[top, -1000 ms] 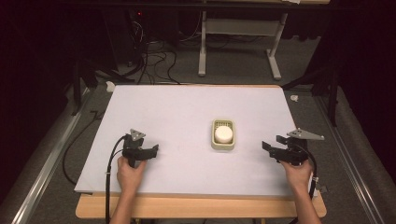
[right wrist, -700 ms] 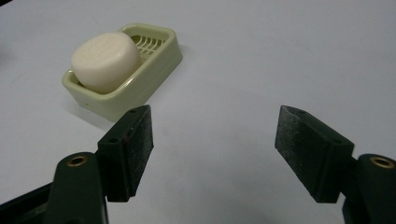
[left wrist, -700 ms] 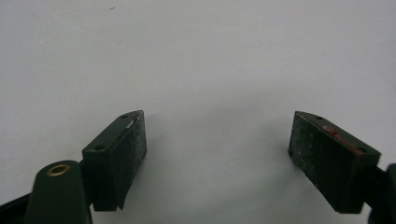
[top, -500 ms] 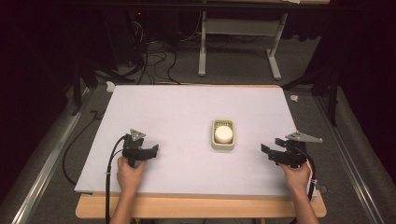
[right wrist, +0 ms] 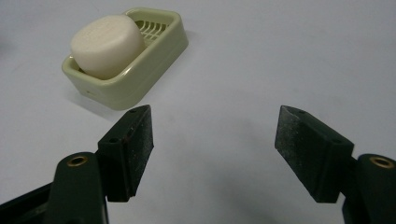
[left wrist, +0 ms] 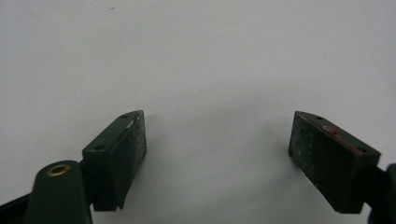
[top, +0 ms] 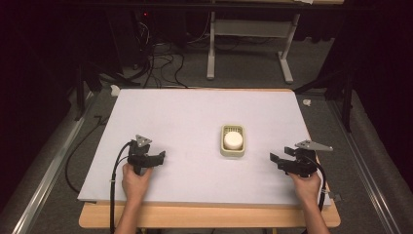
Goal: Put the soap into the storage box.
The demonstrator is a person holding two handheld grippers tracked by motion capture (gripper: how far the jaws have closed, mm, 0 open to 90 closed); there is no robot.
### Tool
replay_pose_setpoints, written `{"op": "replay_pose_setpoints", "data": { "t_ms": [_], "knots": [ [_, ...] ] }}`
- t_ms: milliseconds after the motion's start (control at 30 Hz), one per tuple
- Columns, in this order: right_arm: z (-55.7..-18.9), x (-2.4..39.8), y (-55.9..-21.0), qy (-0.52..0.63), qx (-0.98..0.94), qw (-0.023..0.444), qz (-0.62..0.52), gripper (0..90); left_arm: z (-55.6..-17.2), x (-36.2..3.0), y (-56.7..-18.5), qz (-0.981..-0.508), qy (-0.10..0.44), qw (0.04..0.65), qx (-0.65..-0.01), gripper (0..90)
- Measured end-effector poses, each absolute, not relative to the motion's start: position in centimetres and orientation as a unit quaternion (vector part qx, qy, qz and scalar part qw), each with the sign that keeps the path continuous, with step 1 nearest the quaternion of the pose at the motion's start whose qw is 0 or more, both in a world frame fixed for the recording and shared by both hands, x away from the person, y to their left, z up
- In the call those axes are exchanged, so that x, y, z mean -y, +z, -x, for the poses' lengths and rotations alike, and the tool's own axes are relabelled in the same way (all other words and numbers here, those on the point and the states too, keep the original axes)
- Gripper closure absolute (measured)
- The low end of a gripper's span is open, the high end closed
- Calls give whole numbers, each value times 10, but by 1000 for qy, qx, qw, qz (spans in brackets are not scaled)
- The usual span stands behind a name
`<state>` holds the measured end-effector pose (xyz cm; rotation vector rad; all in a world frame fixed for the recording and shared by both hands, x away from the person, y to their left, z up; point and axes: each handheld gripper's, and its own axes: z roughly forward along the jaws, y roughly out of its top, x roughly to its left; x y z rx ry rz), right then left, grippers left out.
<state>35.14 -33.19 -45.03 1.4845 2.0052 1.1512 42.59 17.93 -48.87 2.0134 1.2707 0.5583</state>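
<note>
a pale green rectangular plastic soap dish (top: pixel 232 142) holding a round white soap bar (top: pixel 233 140) sits mid-tabletop (top: pixel 185 117), its long axis running front to back, between the wide, empty left claw (top: pixel 160 157) and right claw (top: pixel 273 159).

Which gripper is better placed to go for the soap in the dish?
Probably the right gripper: its open jaws already face the soap in its dish. The left gripper faces bare table.
</note>
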Motion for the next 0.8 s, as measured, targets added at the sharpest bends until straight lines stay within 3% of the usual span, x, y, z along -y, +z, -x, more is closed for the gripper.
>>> {"op": "replay_pose_setpoints", "data": {
  "t_ms": [800],
  "knots": [
    [-356,320,-464,395,-726,186,-531,288,-426,-179,-489,-774,215,341,-488,196]
  ]
}}
